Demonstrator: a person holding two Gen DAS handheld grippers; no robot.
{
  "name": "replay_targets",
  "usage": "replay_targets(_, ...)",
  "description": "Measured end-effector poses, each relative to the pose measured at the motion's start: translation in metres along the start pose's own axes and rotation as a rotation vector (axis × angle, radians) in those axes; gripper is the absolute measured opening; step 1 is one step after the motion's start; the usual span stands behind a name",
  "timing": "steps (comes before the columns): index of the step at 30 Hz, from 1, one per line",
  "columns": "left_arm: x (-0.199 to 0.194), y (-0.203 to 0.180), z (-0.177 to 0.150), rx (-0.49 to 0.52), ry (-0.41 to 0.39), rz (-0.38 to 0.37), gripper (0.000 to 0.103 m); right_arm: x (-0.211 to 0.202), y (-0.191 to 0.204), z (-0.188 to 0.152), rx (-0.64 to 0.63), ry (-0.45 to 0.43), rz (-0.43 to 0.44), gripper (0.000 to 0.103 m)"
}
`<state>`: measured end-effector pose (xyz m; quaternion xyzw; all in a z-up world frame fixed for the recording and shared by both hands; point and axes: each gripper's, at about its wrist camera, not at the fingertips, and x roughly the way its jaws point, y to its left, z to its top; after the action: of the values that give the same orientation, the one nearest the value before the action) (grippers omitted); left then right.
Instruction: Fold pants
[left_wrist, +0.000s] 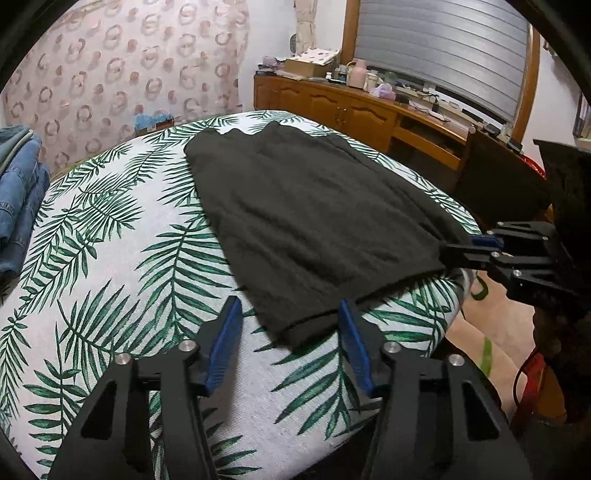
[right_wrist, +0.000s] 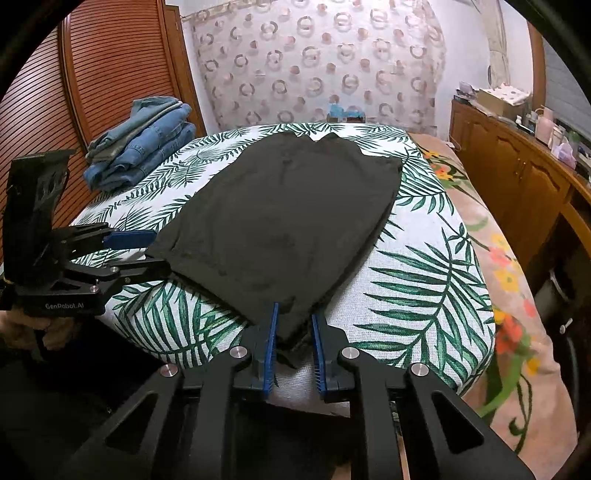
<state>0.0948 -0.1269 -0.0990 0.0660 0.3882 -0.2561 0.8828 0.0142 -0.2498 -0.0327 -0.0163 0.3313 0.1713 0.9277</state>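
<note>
Right tongs (right_wrist: 293, 314) are clamped on the black pants' (right_wrist: 280, 225) near corner; left tongs (left_wrist: 290, 314) straddle the other corner, apart. Only the right view shows folded jeans (right_wrist: 144, 144) whole, upper left.

This is looking like a bedroom in a home. A white cloth printed with green palm leaves (right_wrist: 424, 236) is covering a bed-like surface over a floral peach blanket (right_wrist: 517, 288). Folded blue denim jeans (right_wrist: 144, 144) are sitting in a stack by a slatted brown wooden door (right_wrist: 118, 62). A wooden sideboard (left_wrist: 332, 103) is carrying bottles and boxes beneath a grey roller shutter (left_wrist: 443, 48), and circle-patterned pink wallpaper (right_wrist: 321, 62) is lining the wall.
</note>
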Motion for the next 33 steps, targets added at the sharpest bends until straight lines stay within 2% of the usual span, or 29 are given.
replay_targets(2, -0.001, -0.001, 0.0, -0.004, -0.003, -0.019, 0.038, 0.0, 0.0, 0.0, 0.001, -0.002, 0.0, 0.016)
replay_targets(6, -0.002, -0.003, 0.0, 0.001, -0.009, -0.033, 0.028, -0.003, 0.001, 0.002, 0.012, -0.032, -0.003, 0.014)
replay_targets(8, -0.005, -0.002, 0.001, -0.005, -0.021, -0.042, 0.014, -0.005, 0.001, 0.004, 0.014, -0.045, -0.001, 0.013)
replay_targets(12, -0.016, 0.004, 0.007, -0.044, -0.067, -0.069, 0.013, -0.012, 0.004, 0.011, 0.0, -0.076, 0.005, 0.013)
replay_targets(23, -0.064, 0.008, 0.034, -0.029, -0.215, -0.031, 0.01, -0.036, 0.016, 0.041, -0.066, -0.178, 0.006, 0.012)
replay_targets(29, -0.104, 0.014, 0.062, -0.007, -0.314, -0.011, 0.009, -0.062, 0.032, 0.073, -0.134, -0.279, 0.005, 0.012)
replay_targets(33, -0.131, 0.019, 0.085, 0.019, -0.379, 0.035, 0.009, -0.081, 0.046, 0.1, -0.173, -0.352, -0.004, 0.012)
